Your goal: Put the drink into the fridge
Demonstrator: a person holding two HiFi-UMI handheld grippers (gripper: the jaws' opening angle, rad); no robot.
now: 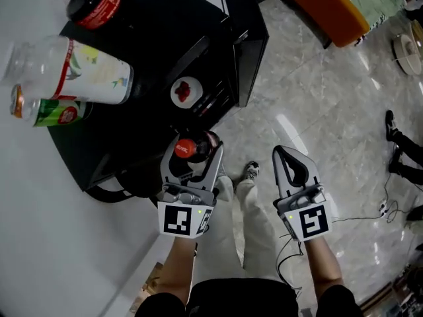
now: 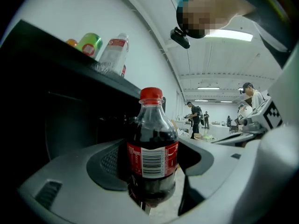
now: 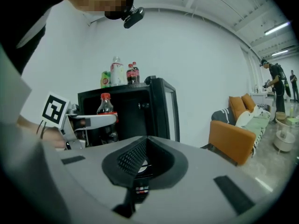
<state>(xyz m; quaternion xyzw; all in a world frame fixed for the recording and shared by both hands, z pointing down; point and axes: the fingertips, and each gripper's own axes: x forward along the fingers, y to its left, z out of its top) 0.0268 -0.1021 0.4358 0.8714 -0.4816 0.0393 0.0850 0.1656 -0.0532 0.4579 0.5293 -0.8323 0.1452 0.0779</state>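
Seen from overhead, the head view looks steeply down on the left gripper point(image 1: 195, 148), the right gripper point(image 1: 291, 158) and the fridge point(image 1: 165, 38). The left gripper view sits close on the cola bottle point(image 2: 152, 148). The right gripper view, farther right, faces the same fridge and bottle.

Left claw point(image 1: 196, 145) grips a cola bottle point(image 1: 186, 150) (red cap) beside the black fridge point(image 1: 158, 45).

Quick headcount: two cola bottles (lower cola bottle point(image 1: 187, 149), upper cola bottle point(image 1: 94, 5)), one clear bottle point(image 1: 82, 68), one green can point(image 1: 49, 109), one fridge point(image 1: 246, 41), one orange sofa point(image 1: 324, 8), and two grippers: left gripper point(image 1: 196, 144), right gripper point(image 1: 283, 154).
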